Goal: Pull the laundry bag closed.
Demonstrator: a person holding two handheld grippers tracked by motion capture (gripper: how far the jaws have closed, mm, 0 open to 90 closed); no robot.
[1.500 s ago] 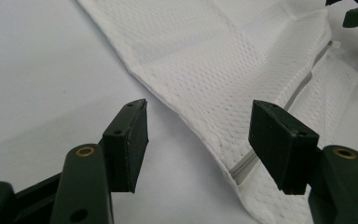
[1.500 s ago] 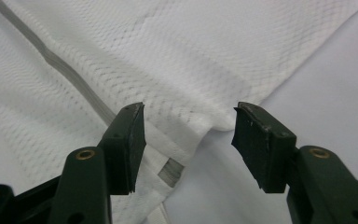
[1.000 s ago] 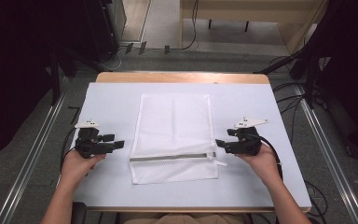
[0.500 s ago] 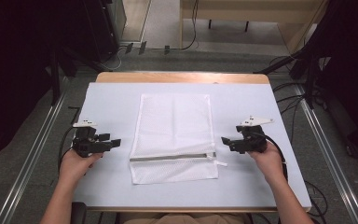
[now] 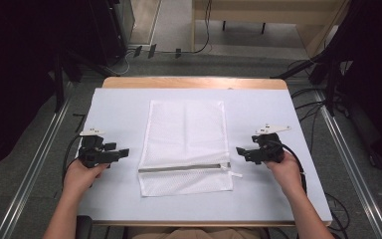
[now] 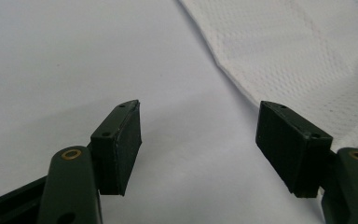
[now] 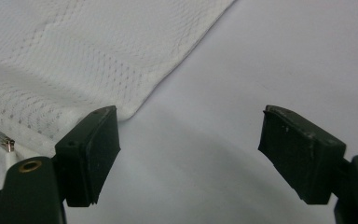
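Observation:
A white mesh bag (image 5: pixel 185 144) with a grey zipper (image 5: pixel 184 168) across its near part lies flat in the middle of the table. My left gripper (image 5: pixel 123 152) rests to its left, jaws open and empty, pointing toward the bag's left edge. In the left gripper view the mesh bag (image 6: pixel 307 60) lies ahead to the right, and my left gripper (image 6: pixel 198 140) holds nothing. My right gripper (image 5: pixel 239 150) sits just off the bag's right edge, open. The right gripper view shows the mesh bag (image 7: pixel 88 51) and the zipper's end (image 7: pixel 7 144) at left, my right gripper (image 7: pixel 189 154) empty.
The table (image 5: pixel 119 107) has a pale blue-white top with a wooden strip along its far edge (image 5: pixel 194 82). Cables trail from both grippers off the table sides. Dark equipment stands on the floor beyond the far left and right corners.
Both grippers have drawn slightly back and outward from the bag's side edges. The bag has not moved.

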